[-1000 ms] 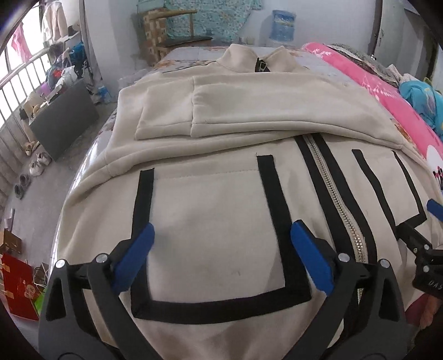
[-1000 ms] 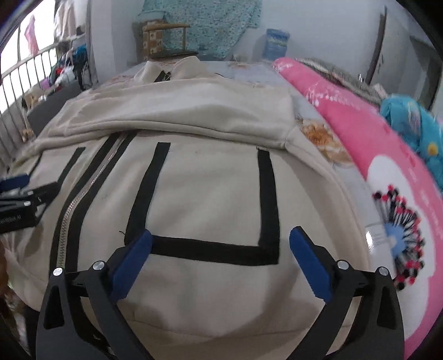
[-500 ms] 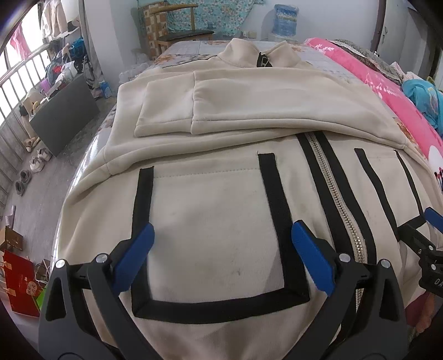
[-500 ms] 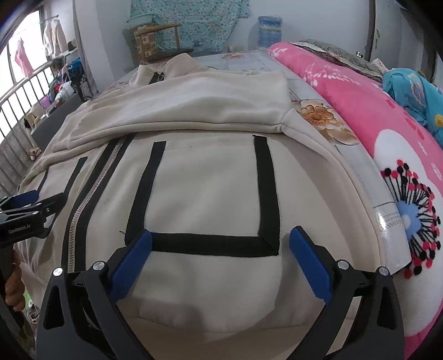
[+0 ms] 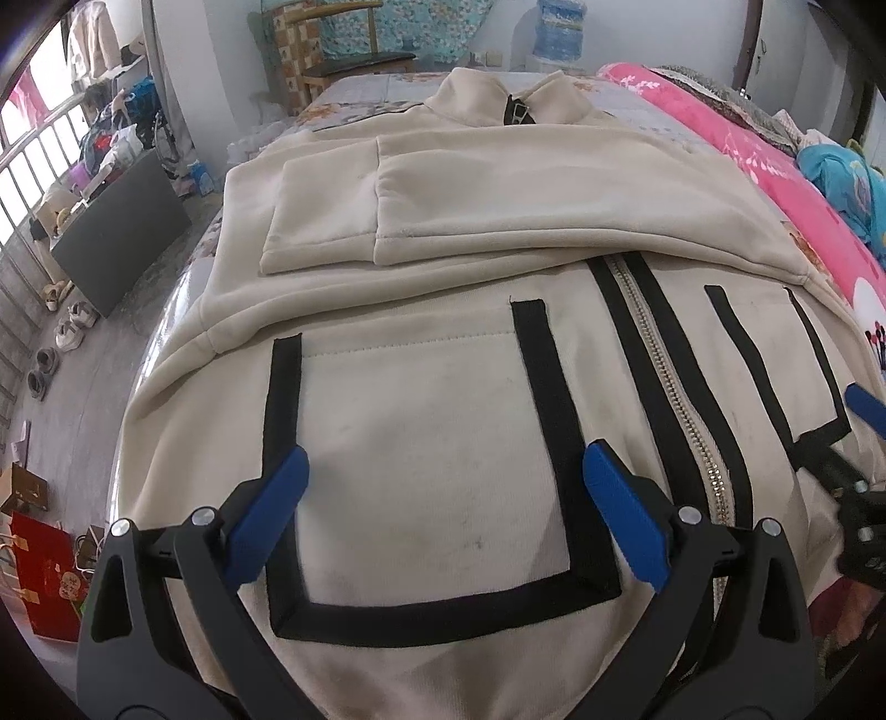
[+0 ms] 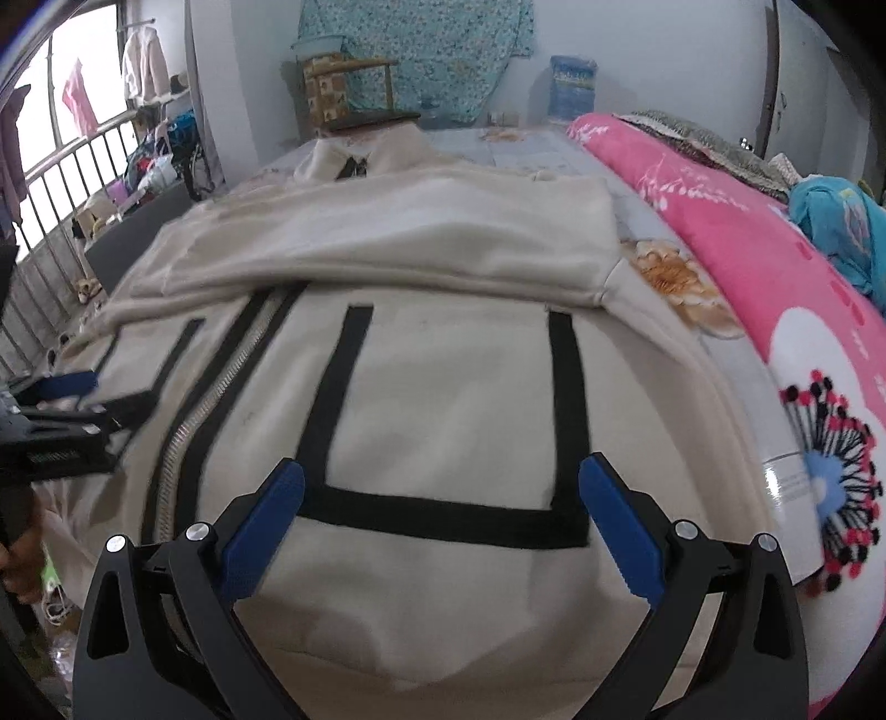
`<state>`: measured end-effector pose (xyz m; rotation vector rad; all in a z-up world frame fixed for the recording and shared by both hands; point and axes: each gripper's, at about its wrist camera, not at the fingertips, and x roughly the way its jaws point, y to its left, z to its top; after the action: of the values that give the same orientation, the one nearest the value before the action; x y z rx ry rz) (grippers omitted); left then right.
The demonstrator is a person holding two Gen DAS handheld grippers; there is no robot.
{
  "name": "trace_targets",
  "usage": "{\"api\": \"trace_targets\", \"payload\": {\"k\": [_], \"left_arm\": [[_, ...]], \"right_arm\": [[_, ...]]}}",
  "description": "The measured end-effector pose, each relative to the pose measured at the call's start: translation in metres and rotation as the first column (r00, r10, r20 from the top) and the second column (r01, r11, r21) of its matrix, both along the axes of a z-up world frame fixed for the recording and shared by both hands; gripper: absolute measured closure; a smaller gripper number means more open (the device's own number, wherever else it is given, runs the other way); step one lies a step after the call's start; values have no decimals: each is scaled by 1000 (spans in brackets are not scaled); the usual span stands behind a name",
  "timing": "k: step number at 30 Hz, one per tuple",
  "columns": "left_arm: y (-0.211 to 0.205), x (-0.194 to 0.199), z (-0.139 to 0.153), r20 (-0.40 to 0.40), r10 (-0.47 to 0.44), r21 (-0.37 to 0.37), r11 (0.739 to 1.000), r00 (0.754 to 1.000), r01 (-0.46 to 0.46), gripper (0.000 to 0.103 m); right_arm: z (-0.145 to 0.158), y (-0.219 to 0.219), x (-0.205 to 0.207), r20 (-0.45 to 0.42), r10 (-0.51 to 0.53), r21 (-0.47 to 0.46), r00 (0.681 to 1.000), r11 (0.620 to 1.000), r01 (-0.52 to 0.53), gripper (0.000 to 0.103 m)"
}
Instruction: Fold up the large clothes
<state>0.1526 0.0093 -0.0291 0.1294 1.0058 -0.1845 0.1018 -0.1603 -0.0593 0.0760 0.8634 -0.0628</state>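
A large cream zip jacket [image 5: 443,232] with black trim lies front up on a bed, both sleeves folded across the chest; it also shows in the right wrist view [image 6: 443,387]. My left gripper [image 5: 443,482] is open and empty above the left pocket near the hem. My right gripper [image 6: 440,487] is open and empty above the right pocket near the hem. Each gripper shows at the edge of the other's view, the right gripper [image 5: 853,443] at the right and the left gripper [image 6: 61,410] at the left.
A pink flowered blanket [image 6: 775,288] lies along the bed's right side, with a blue cloth [image 5: 847,183] on it. A wooden chair [image 5: 332,50] and water bottle [image 6: 573,88] stand beyond the bed. Shoes [image 5: 66,332], a grey box [image 5: 122,232] and a railing are on the left.
Both grippers have drawn back slightly toward the hem and tilted up a little. Both stay open, and the jacket has not moved.
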Motion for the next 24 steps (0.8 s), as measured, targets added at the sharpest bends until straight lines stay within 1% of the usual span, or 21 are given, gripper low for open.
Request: {"api": "trace_targets", "payload": {"k": [4, 6, 7, 9, 12, 16, 20, 22, 24], "left_arm": [[1, -5, 4, -5, 8, 11, 1000, 1000, -8, 7], [2, -14, 8, 22, 17, 53, 998, 1000, -18, 7], [3, -18, 11, 34, 15, 63, 998, 999, -17, 7], [9, -31, 19, 60, 14, 64, 998, 998, -18, 7], [21, -50, 27, 74, 26, 64, 998, 997, -30, 7], [37, -77, 27, 87, 48, 94, 994, 995, -56, 7], [57, -106, 11, 36, 86, 50, 995, 996, -88, 8], [64, -119, 1, 13, 91, 60, 994, 996, -92, 8], [74, -133, -7, -16, 97, 47, 994, 995, -97, 9]], "right_arm": [[-3, -2, -2, 17, 12, 3, 1000, 1000, -12, 6], [-3, -2, -1, 16, 16, 2, 1000, 1000, -16, 6], [-3, -2, -1, 15, 17, 2, 1000, 1000, -17, 6], [-3, -2, -2, 16, 18, 2, 1000, 1000, -18, 6], [-4, -2, -3, 25, 22, 0, 999, 1000, -22, 6], [-4, -2, -4, 24, 28, 0, 999, 1000, -28, 6], [-3, -2, -2, 13, 35, 0, 999, 999, -35, 6], [-3, -2, -1, 9, 42, -1, 999, 999, -42, 6], [-3, -3, -2, 7, 51, -2, 999, 999, -51, 6]]}}
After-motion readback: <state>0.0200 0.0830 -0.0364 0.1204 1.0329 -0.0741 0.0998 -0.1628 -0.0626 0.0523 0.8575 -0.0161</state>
